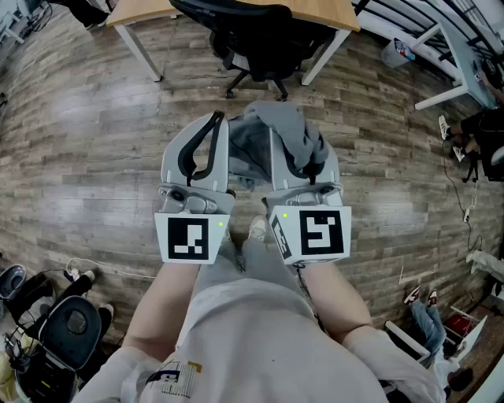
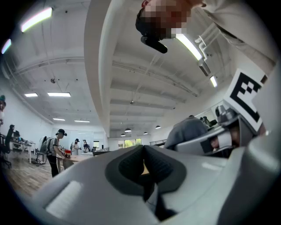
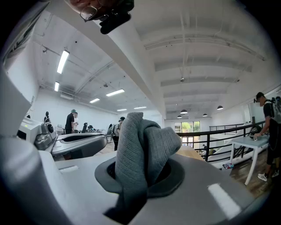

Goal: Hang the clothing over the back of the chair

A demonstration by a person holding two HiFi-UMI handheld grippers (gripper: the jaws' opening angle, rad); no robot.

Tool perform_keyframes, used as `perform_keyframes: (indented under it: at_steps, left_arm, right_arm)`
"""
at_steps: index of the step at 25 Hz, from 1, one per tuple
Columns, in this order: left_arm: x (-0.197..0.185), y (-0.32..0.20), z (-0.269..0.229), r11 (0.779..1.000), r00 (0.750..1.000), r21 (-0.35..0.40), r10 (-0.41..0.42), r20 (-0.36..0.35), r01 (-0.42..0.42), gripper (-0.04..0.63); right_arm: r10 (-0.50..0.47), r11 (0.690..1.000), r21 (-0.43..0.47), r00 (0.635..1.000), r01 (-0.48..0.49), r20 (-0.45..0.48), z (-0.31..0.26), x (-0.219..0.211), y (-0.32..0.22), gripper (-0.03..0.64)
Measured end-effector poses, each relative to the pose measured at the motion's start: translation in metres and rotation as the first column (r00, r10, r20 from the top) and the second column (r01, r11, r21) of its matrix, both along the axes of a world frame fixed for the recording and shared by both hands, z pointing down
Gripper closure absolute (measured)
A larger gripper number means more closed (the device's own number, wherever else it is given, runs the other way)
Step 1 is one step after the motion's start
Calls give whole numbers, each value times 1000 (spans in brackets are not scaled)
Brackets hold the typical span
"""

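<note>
Your right claw (image 3: 141,171) is clamped on a bunched fold of the grey clothing (image 3: 140,140), held near the black chair (image 1: 264,35), on your side of it. Your left claw (image 2: 142,165) is pressed together with nothing in it, equally near the chair.

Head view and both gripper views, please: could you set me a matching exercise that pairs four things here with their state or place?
Things:
1. left gripper
2. right gripper
3. grey clothing
4. black chair

States or places:
A. standing at the wooden desk
B. bunched up between two jaws
C. jaws together, nothing between them
D. jaws clamped on cloth

Pairs: 1-C; 2-D; 3-B; 4-A
</note>
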State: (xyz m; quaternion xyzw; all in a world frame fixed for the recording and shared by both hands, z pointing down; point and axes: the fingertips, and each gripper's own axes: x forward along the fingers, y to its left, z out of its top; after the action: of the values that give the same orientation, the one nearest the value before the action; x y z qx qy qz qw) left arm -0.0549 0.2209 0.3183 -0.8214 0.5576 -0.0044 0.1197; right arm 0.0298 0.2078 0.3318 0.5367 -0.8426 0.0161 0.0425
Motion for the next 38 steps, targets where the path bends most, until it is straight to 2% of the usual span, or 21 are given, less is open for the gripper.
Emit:
perform_keyframes:
  at_steps: [3,12,22,31,38]
  left_arm:
    - [-1,-5,-1,1000,999,-12,18,-43,-19,595]
    - [-5,-2,4,999,999,-44,25,-31,-27,595]
    - [2,9,-6,997,999,-68,23,-34,-25,595]
    - [18,5,-12,996,999,-82,-24,-33,21,595]
    - [42,-5,-17,996,997,-56,-66,-40,64,595]
  right_arm:
    - [6,1000,7,1000,-6,13,-3,-1,-5,548]
    - [-24,999,41,1000,25,-14,-6,-10,4,546]
    - [-51,998,21,999,50,9,-19,-8,15,546]
    - [-75,996,38,997,75,5,-33,12,10,546]
    - [-108,992,67,994,107,8,-39,35,-3,546]
